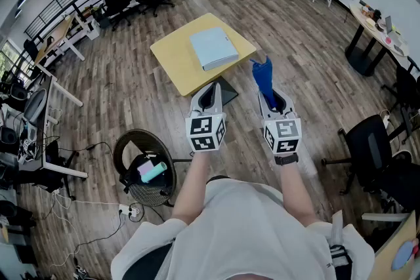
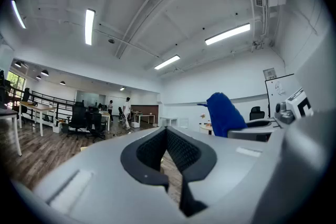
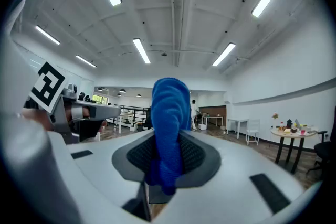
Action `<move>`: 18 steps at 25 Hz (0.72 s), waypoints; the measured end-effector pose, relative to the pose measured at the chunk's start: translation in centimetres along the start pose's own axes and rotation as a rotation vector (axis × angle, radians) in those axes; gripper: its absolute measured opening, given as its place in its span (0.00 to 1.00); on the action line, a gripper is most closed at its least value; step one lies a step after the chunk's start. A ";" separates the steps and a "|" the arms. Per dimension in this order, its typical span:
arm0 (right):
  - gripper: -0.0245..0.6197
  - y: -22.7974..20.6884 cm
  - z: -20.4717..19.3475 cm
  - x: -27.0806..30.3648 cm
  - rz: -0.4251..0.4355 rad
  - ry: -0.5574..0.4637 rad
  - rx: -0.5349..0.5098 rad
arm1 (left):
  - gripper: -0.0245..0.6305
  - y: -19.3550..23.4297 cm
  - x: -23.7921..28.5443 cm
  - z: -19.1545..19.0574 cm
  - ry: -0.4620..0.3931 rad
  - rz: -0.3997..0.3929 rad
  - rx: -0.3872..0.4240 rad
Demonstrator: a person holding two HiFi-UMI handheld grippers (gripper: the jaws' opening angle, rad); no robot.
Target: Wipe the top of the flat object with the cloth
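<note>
Two claws are held side by side above the wood floor [image 1: 118, 85], short of the yellow desk [image 1: 172, 61]. The right claw [image 3: 167, 136] is clamped on a blue cloth [image 3: 170, 113], which stands up from between its jaws. The left claw [image 2: 167, 132] has its jaws meeting at the tips with nothing between them. A pale blue folder [image 1: 213, 47] lies flat on the desk, toward its far right side, well apart from both claws and the cloth.
</note>
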State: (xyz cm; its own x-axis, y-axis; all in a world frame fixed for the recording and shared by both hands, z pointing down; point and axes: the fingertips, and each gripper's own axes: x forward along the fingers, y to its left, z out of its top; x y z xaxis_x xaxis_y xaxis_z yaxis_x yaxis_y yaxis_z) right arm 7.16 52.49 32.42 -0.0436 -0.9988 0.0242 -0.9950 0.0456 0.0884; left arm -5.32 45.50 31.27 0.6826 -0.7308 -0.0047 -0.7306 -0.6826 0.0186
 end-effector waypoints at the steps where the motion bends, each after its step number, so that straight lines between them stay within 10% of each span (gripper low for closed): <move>1: 0.19 -0.2 -0.4 -0.4 -0.002 0.003 0.004 | 0.05 -0.5 0.0 -0.8 0.019 0.003 0.002; 18: 0.19 -5.0 -5.1 16.4 0.027 0.053 0.065 | 0.05 7.1 15.1 -5.5 0.054 0.049 -0.004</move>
State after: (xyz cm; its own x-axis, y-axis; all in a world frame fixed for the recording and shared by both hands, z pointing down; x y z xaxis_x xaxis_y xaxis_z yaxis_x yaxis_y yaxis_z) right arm 11.90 35.96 37.44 -0.0678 -0.9946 0.0781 -0.9973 0.0697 0.0220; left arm -0.07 29.64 36.83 0.6458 -0.7619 0.0502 -0.7634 -0.6456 0.0217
